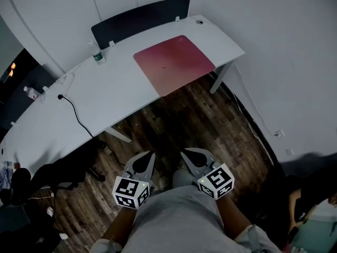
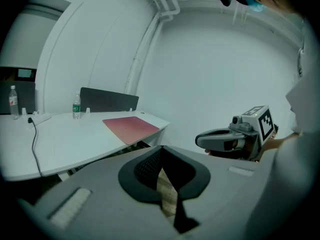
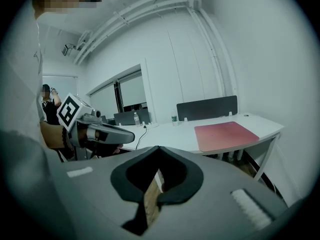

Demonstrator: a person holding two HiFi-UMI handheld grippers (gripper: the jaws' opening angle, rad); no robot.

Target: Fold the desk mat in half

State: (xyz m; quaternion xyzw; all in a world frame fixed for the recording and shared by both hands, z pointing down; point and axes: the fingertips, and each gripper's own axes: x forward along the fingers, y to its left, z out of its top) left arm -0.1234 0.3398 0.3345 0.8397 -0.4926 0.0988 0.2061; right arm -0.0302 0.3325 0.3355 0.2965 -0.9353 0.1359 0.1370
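The desk mat lies flat and unfolded in the upper middle of the head view, at the right end of the white desk. It is a thin, matte red-pink sheet, a rectangle with rounded corners. Its long axis runs along the desk's length, climbing from left to upper right in the frame, and one long edge sits close to the desk's front edge. Behind it stands a dark partition panel, with a clear water bottle at the panel's left end. A black cable trails over the desktop farther left. Below the desk is dark wood-plank floor.

We hold both tools low in the frame, well apart from the mat. The left gripper and right gripper point up toward the desk. Each has its jaws brought together with nothing between them, and each carries its marker cube.
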